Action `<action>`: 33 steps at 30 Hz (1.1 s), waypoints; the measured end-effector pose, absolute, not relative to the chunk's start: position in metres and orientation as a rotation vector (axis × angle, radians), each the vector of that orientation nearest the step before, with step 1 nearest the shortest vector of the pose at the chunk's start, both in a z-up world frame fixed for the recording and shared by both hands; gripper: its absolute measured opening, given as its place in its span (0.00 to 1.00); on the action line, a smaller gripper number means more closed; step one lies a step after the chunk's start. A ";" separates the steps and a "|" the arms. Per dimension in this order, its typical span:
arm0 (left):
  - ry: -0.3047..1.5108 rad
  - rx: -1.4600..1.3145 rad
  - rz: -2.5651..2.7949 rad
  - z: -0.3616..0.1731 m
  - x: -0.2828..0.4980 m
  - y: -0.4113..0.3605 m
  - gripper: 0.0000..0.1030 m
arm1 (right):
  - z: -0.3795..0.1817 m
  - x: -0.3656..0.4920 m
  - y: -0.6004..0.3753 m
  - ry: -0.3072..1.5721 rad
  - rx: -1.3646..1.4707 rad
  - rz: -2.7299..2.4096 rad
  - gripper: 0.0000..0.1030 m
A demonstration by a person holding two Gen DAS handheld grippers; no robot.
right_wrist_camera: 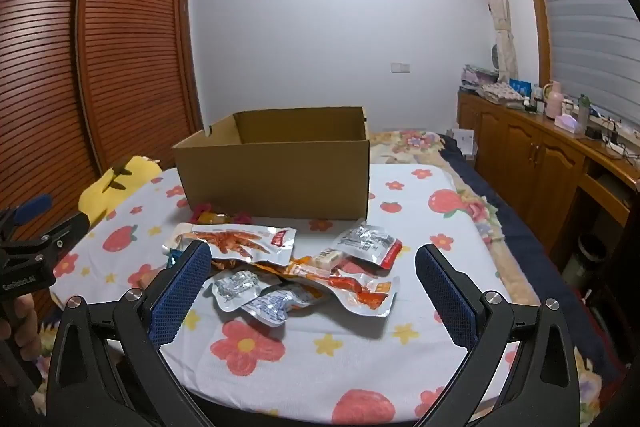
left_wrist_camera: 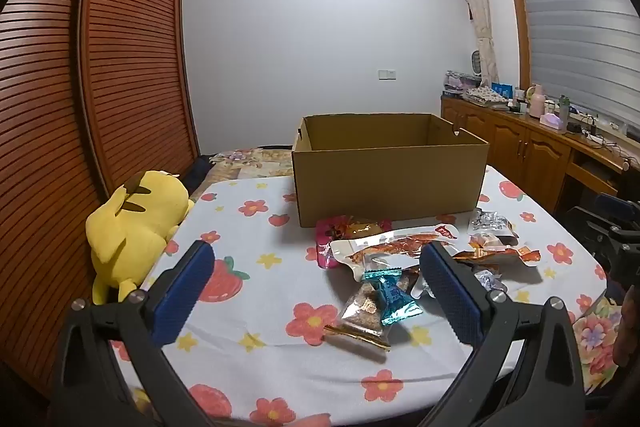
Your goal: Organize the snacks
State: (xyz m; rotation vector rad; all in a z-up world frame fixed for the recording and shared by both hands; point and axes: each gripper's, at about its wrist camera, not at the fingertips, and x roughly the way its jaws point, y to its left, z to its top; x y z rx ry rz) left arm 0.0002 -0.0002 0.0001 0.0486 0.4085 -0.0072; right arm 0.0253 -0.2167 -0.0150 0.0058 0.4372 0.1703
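Note:
An open brown cardboard box stands at the far side of a flowered cloth. In front of it lies a loose pile of snack packets: a clear pouch with orange-red contents, a blue-and-clear packet, silver packets, a pink pack. My left gripper hovers open over the near side of the pile, nothing between its blue pads. My right gripper is open too, above the silver and orange packets, touching none.
A yellow plush toy lies at the cloth's left edge beside a slatted wooden wardrobe. A wooden sideboard with bottles runs along the right wall. The left gripper's frame and a hand show at the right view's left edge.

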 end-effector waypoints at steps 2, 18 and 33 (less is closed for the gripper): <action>0.407 0.049 -0.008 0.000 0.000 0.000 1.00 | -0.015 0.025 -0.217 0.442 0.003 0.170 1.00; 0.406 0.051 -0.006 0.000 0.002 0.004 1.00 | -0.015 0.025 -0.219 0.437 0.006 0.167 1.00; 0.404 0.051 -0.003 0.002 -0.001 0.002 1.00 | -0.015 0.025 -0.219 0.435 0.005 0.167 1.00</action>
